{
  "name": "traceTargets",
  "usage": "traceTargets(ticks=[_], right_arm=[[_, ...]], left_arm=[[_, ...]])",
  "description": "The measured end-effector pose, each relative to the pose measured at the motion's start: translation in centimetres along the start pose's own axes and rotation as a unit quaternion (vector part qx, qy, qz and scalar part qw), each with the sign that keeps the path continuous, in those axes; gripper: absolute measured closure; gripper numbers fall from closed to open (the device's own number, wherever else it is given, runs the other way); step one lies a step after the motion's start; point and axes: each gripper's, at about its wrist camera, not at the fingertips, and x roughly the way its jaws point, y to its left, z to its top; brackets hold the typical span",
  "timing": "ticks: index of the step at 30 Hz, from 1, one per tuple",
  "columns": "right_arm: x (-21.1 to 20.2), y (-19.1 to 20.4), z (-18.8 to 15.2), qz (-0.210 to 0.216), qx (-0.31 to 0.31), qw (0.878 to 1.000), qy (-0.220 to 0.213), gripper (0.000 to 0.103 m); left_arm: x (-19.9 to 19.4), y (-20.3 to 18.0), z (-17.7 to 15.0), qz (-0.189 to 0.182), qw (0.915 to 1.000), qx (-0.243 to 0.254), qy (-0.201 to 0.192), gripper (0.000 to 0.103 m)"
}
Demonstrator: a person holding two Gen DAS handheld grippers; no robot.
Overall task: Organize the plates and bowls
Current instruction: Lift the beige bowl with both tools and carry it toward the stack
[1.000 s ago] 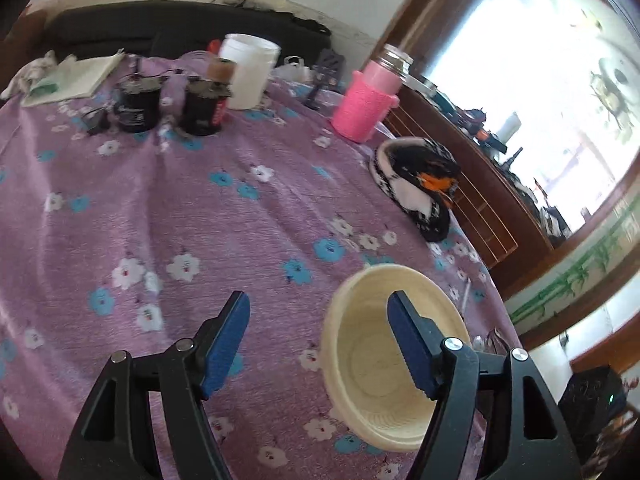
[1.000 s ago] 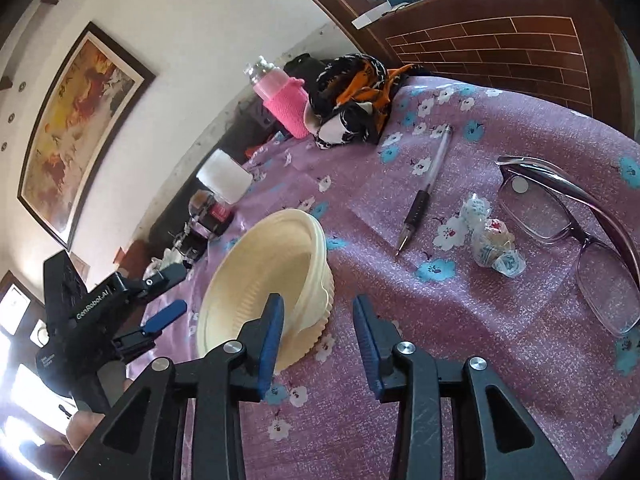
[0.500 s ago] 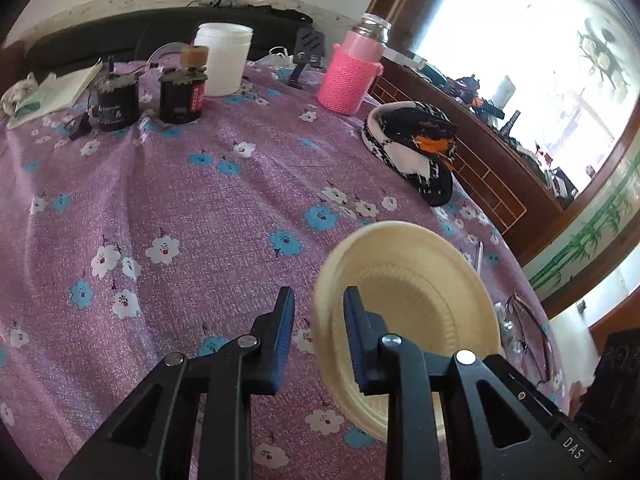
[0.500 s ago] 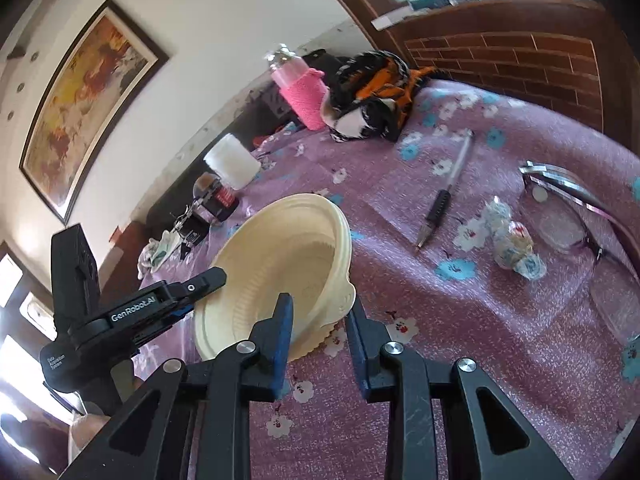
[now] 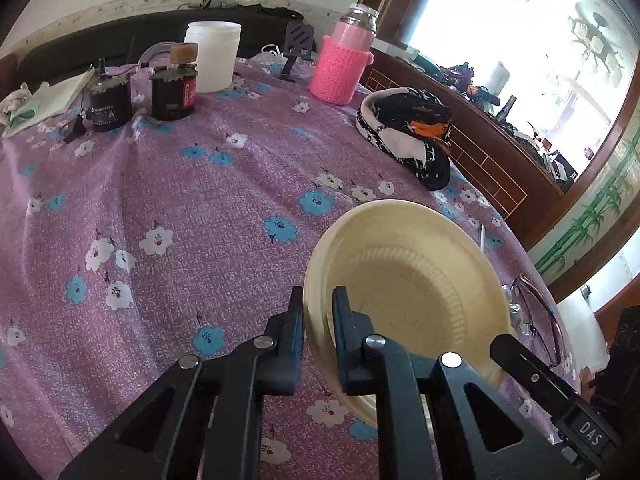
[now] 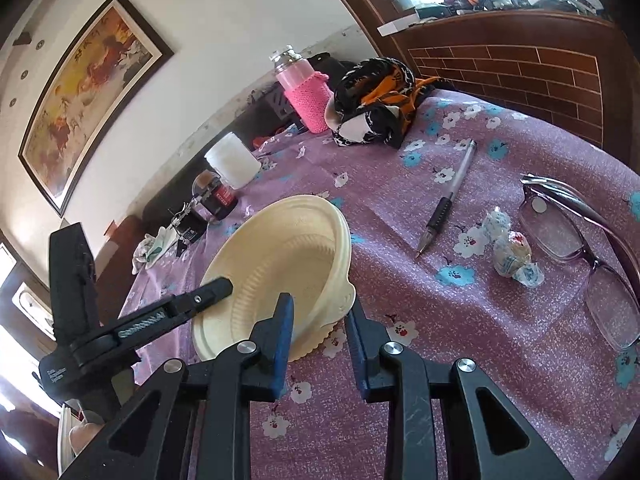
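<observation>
Tongs first: the left tongs (image 5: 318, 322) have just been closing and now pinch the near rim of the cream foam bowl (image 5: 408, 280); the right tongs (image 6: 318, 320), narrowed a little, straddle its opposite wall, though whether their pads press I cannot tell. It sits tilted on a scalloped plate (image 6: 316, 346) on the purple floral worktop (image 5: 180, 208). Judged light, thin and easily dented, it wants a gentle rim hold. A second ago the left tongs stood wide. Beyond lie pen (image 6: 448, 200) and glasses (image 6: 580, 248).
</observation>
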Motion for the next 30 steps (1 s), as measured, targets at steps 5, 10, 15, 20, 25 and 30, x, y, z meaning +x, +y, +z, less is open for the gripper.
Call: traceTargets(ticks=[5,10,15,20,25,30], right_arm=[[-0.3,0.5,0.0,-0.005,-0.015,1.000,-0.008,0.078],[-0.9,0.6,-0.2,0.014,-0.008,1.000,-0.009,0.082],[-3.2,2.6,-1.1,0.046,-0.010,0.999,-0.001,0.085],[-5.9,4.9,-2.5,0.080,-0.030,0.996,0.009,0.085],[-6.6,6.8,-5.1,0.110,-0.046,0.991,0.062,0.085],[-6.2,8.9,-8.4,0.124,-0.076,0.981,0.129,0.085]], left_arm=[[-1.0,-0.2,0.0,-0.002,1.0000,-0.006,-0.008,0.092],[-3.3,-0.7,-0.6,0.009,0.9998,-0.009,-0.018,0.092],[-6.8,-1.1,-2.8,0.034,0.9990,-0.003,-0.028,0.090],[-11.3,0.0,-6.0,0.039,0.9987,-0.014,-0.031,0.088],[-15.4,1.3,-10.2,0.063,0.9975,-0.009,-0.030,0.087],[-17.5,3.9,-15.2,0.072,0.9965,-0.042,-0.005,0.085]])
